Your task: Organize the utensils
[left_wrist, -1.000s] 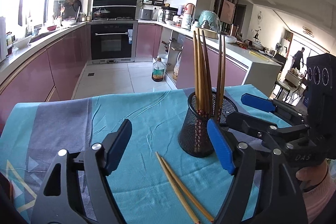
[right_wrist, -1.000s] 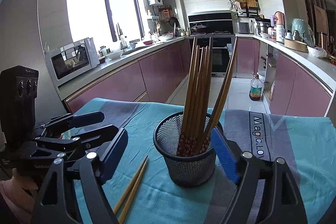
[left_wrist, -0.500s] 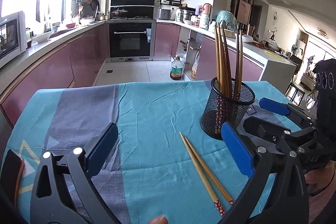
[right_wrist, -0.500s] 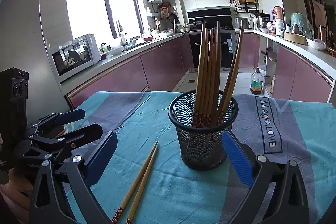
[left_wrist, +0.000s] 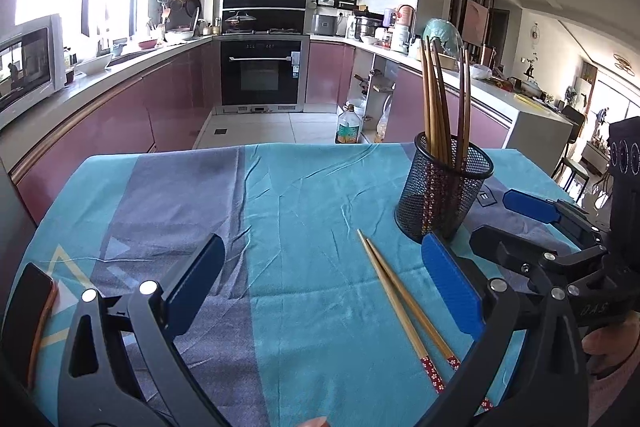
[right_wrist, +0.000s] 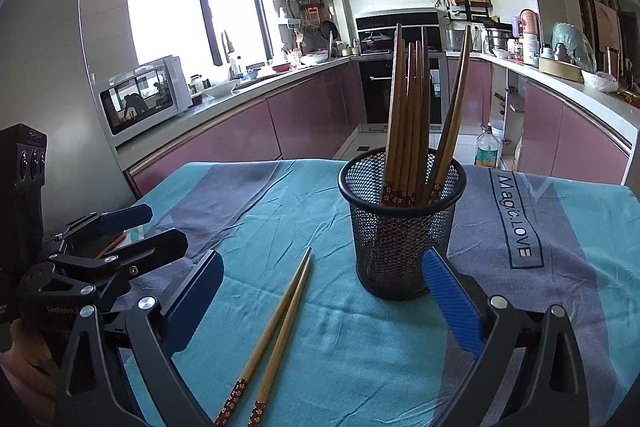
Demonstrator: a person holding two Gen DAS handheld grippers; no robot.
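Kitchen counter under a blue cloth (left_wrist: 304,195) — two loose chopsticks (right_wrist: 276,331) lie between spread fingers.

Both the left gripper (left_wrist: 320,291) and right gripper (right_wrist: 320,303) are wide apart, holding nothing. Best to pinch both sticks together near the middle, then tip them into the one mesh holder (right_wrist: 402,223) just ahead — about seven stand there.

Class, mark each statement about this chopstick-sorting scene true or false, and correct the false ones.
1. Two chopsticks lie on the tablecloth. True.
2. The mesh holder lies tipped on its side. False: it stands upright.
3. The right claw grips a chopstick. False: it is open and empty.
4. The left claw is open. True.
5. The holder is empty. False: several chopsticks stand in it.
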